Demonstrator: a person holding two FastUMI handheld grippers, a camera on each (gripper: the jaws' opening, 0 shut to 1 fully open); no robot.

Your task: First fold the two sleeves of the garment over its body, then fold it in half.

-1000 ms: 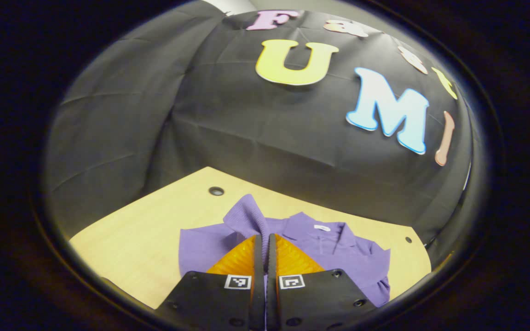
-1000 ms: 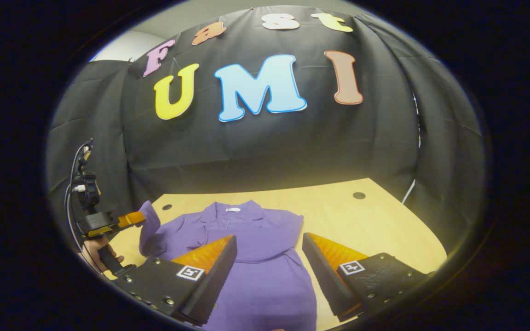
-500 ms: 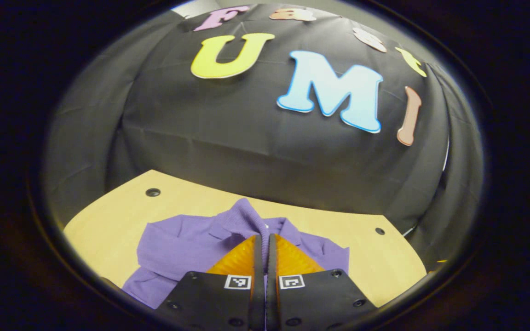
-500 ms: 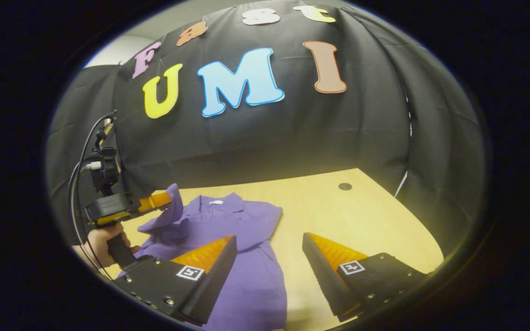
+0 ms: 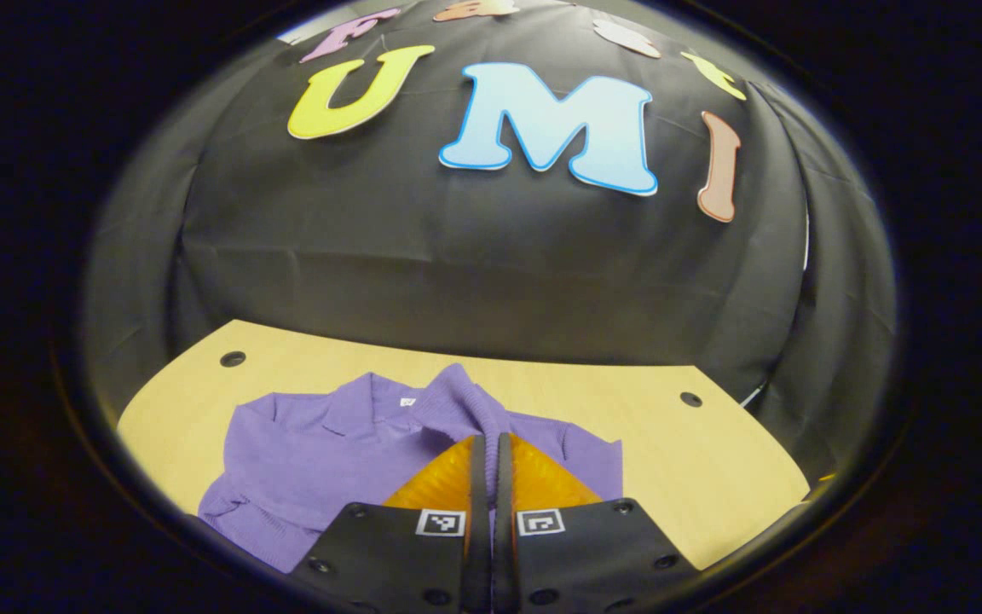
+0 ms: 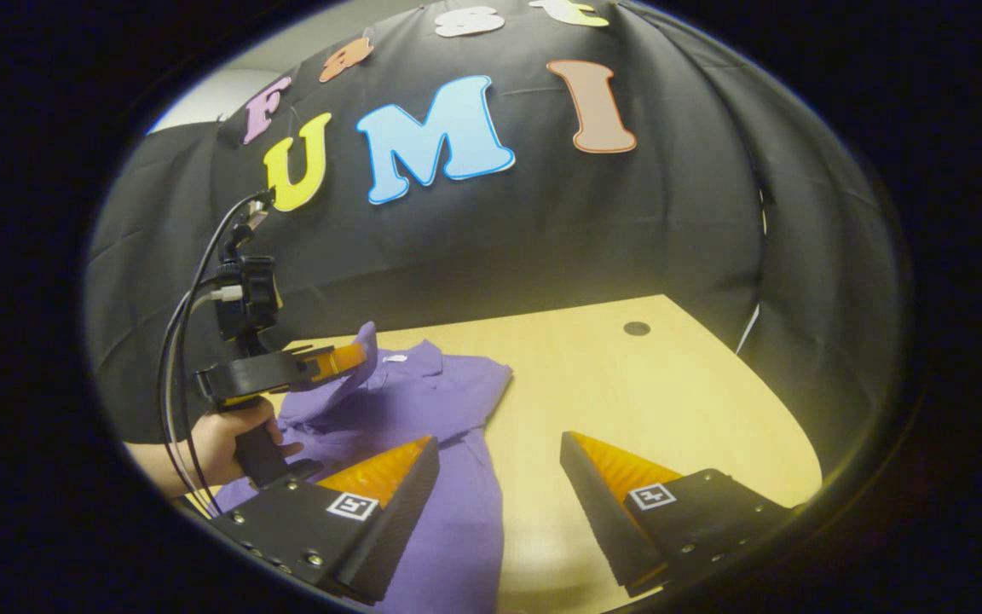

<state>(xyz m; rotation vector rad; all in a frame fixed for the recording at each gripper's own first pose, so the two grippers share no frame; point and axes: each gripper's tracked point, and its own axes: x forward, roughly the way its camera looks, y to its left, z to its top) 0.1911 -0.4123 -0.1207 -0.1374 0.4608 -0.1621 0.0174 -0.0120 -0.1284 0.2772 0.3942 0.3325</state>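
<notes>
Both claw-mounted views face the wall, sharing the table (image 5: 713,452) (image 6: 670,384).

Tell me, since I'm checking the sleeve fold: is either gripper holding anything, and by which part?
The left gripper is shut on the purple garment's sleeve, near its cuff, lifted. The right gripper is open, holding nothing.

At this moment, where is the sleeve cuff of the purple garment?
In the left gripper view the cuff is pinched in the left gripper, lifted above the garment's body, near the collar.

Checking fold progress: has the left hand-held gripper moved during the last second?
Yes. The left hand-held gripper carried the sleeve rightward and up, over the garment's collar.
</notes>
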